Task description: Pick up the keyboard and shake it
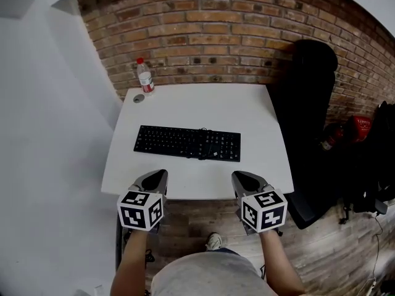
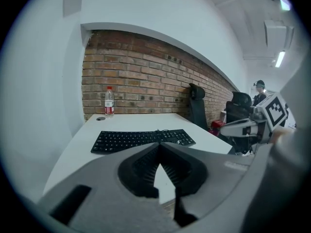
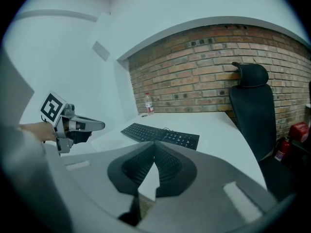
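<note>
A black keyboard (image 1: 187, 143) lies flat across the middle of the white table (image 1: 185, 110), its cable bunched at its far edge. It also shows in the left gripper view as the keyboard (image 2: 141, 140) and in the right gripper view as the keyboard (image 3: 160, 135). My left gripper (image 1: 162, 173) hovers at the table's near edge, short of the keyboard's left end, jaws shut and empty. My right gripper (image 1: 236, 175) hovers at the near edge below the keyboard's right end, also shut and empty. Neither touches the keyboard.
A plastic water bottle (image 1: 145, 76) with a red label stands at the table's far left corner, a small round cap (image 1: 139, 98) beside it. A black office chair (image 1: 311, 97) stands right of the table against the brick wall. A red object (image 1: 360, 127) sits on the floor further right.
</note>
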Available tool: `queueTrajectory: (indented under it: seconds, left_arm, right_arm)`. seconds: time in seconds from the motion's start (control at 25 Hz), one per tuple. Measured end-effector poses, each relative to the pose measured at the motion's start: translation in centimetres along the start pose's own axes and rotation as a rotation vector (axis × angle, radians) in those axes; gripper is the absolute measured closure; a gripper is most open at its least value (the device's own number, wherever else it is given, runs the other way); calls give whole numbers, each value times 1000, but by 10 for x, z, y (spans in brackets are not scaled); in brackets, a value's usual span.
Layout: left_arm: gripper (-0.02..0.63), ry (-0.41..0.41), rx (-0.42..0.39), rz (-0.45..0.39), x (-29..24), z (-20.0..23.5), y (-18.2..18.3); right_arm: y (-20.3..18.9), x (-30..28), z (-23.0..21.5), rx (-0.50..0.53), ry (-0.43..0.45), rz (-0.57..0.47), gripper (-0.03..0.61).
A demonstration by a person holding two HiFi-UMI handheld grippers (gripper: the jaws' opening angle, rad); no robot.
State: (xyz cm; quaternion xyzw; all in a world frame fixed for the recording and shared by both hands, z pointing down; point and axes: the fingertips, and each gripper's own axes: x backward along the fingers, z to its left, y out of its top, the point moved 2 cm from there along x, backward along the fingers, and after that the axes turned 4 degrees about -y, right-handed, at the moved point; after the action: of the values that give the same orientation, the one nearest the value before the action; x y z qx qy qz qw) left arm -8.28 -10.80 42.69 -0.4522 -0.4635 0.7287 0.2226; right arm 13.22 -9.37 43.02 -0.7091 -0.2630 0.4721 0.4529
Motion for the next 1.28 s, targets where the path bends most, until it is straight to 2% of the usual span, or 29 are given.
queueTrajectory:
  seconds: [0.28,0.68,0.92,1.04,1.28]
  left_arm:
    - [618,30,30,-7,-28,0,12]
    - [618,62,38,5,-44,16,15]
    - [617,75,46,27,-60,43,10]
    - [573,59,39,46,-70,60,12]
    - [548,39,57,78,-92,104,16]
  right_arm:
    - [9,-17,-38,-12,28,5,568]
    - [14,-42,-62,-20,75,18,567]
    - [7,-63,-73,-34,82,34,566]
    - [9,-76,-79,-45,72,35,565]
    - [9,-105,-88,-70,42,74,530]
